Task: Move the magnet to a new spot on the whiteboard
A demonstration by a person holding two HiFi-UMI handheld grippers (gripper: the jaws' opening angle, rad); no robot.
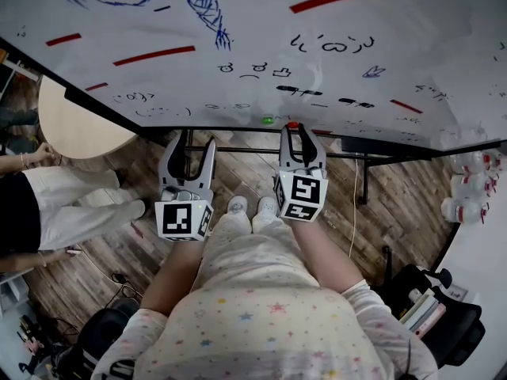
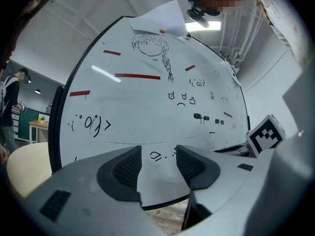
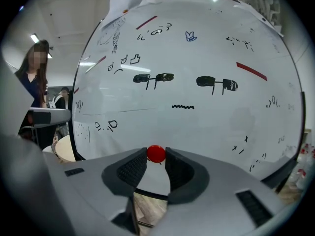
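Whiteboard [image 1: 261, 30] with marker doodles [image 1: 253, 70]
A red magnet [image 1: 293, 124] and a green magnet [image 1: 268, 120] sit near its lower edge; red bars [image 1: 154, 55] cross it.

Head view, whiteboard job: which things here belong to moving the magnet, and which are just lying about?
Belongs to the job:
- small round red magnet, clamped between the right gripper's jaws
- right gripper
- large white whiteboard covered in drawings

Just lying about:
- small round green magnet on the board
- round beige table
- left gripper, open and empty
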